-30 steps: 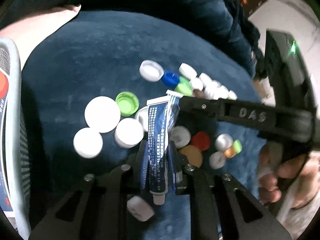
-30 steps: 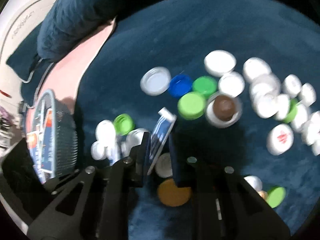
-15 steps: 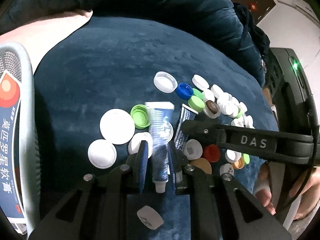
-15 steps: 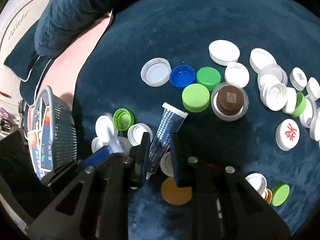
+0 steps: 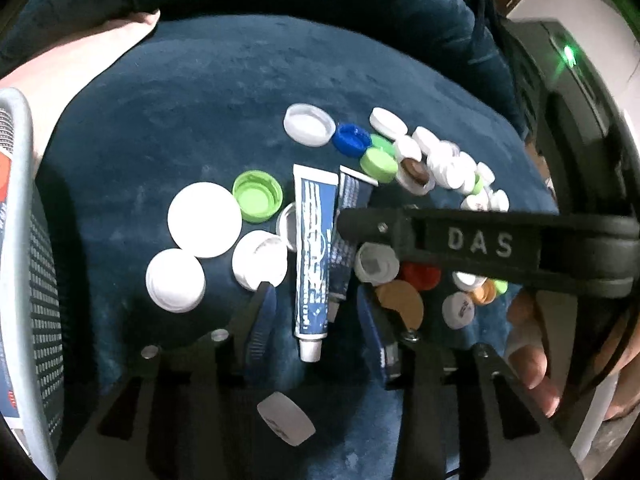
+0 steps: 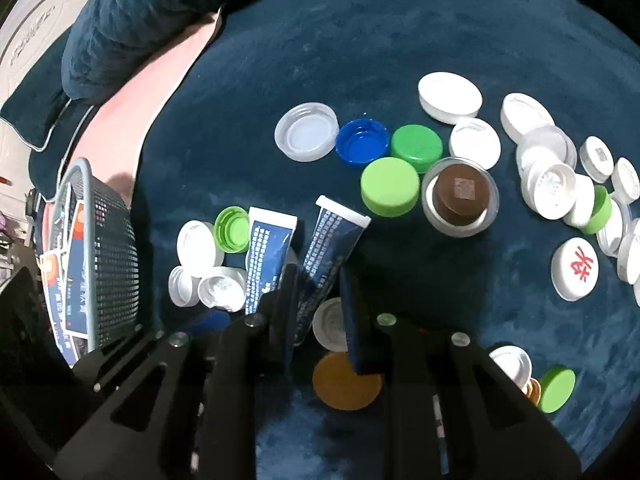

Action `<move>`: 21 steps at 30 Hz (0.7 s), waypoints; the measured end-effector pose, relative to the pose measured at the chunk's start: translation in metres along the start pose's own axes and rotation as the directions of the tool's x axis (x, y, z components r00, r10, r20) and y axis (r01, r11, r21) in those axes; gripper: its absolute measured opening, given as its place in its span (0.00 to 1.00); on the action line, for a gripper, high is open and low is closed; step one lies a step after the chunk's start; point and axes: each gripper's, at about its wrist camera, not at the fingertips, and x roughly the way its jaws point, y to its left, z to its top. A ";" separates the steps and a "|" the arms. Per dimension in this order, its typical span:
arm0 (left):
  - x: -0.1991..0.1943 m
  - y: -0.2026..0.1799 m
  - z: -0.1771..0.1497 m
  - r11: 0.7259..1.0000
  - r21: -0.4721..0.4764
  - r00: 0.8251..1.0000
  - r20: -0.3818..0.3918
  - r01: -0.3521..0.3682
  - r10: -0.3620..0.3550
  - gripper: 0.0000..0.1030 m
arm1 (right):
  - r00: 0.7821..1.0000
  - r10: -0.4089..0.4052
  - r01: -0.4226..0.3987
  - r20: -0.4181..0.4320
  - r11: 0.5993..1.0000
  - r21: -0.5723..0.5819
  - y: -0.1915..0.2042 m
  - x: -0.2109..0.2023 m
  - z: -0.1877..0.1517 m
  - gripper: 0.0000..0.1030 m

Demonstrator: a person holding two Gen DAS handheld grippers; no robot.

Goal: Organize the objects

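The left gripper (image 5: 314, 312) has just been opening its jaws, and its tube (image 5: 314, 248) lies released on the blue cushion (image 5: 200, 100) among the caps (image 5: 204, 219). The right gripper (image 6: 320, 300) clenches a second tube (image 6: 326, 256) beside it. Next, probably, it lowers and lets go.

The right gripper's arm (image 5: 480, 244) crosses the left wrist view and hides the middle of the second tube (image 5: 352, 200), part of a red cap (image 5: 424, 276) and the near edge of the cap cluster on the right. In the right wrist view the right gripper (image 6: 320, 300) covers the lower end of that tube, so whether the pads press it cannot be told, and it also hides parts of a grey cap (image 6: 328, 324) and an orange cap (image 6: 340, 384). The mesh basket (image 5: 16, 240) is cut off by the left edge, its carton's print is too small to read, and the hand (image 5: 532, 352) at the right is half hidden.
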 end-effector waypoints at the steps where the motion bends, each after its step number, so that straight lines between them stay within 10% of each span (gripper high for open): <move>1: 0.002 0.000 -0.001 1.000 -0.002 1.000 -0.006 -0.002 0.002 0.43 | 1.000 0.001 -0.001 -0.005 1.000 0.004 0.000 0.003 0.001 0.22; 15: 0.008 0.009 0.000 0.997 -0.072 1.000 -0.020 0.002 -0.003 0.44 | 0.996 0.082 -0.080 -0.022 0.995 0.058 -0.013 0.005 0.001 0.22; 21: 0.012 0.007 0.005 0.996 -0.088 1.000 -0.028 0.013 -0.015 0.44 | 0.987 -0.141 0.146 0.070 0.987 -0.065 -0.004 -0.021 0.006 0.22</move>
